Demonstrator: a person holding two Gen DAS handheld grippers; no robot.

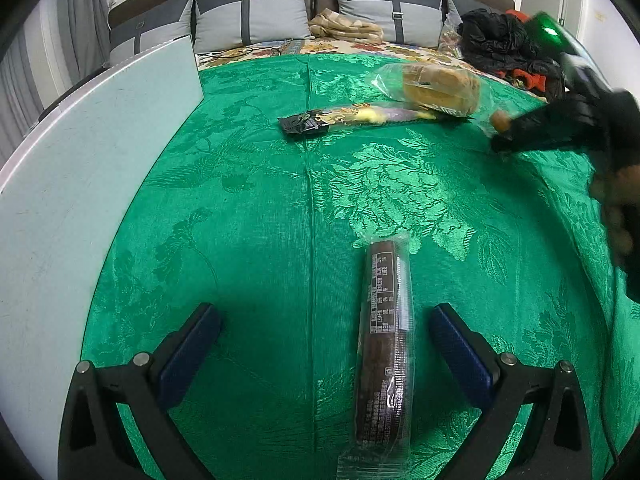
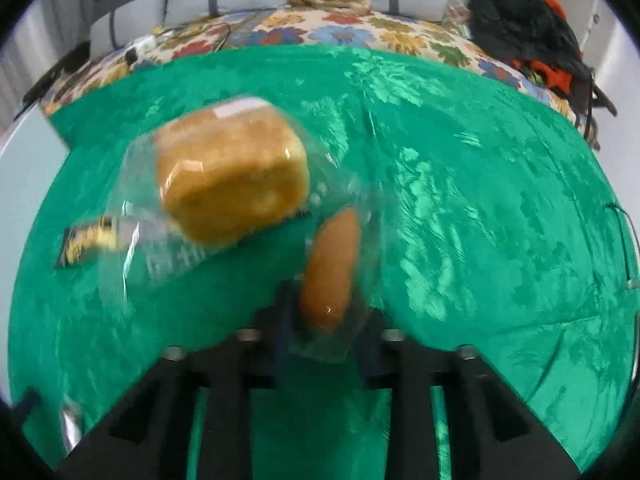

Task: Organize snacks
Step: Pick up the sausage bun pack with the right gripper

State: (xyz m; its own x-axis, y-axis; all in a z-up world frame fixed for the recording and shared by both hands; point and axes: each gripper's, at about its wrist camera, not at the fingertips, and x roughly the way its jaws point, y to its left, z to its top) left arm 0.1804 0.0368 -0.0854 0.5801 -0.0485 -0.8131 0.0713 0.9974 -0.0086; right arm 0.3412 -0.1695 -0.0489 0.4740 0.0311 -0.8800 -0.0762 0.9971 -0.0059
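Right gripper (image 2: 320, 332) is clamped on a small wrapped bun (image 2: 330, 268); left gripper (image 1: 324, 344) is released, straddling the chocolate bar (image 1: 384, 344). Step: gathering snacks. Next likely requires setting the bun beside the bread loaf (image 2: 230, 178).

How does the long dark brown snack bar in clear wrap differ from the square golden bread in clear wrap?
The long dark brown snack bar is narrow and stick-shaped; the square golden bread is blocky. The bar is nearly black-brown, the bread golden yellow. The bar lies between the open fingers of the left gripper; the bread lies farther back, on a black-and-yellow packet. Both are in clear plastic on the green cloth.
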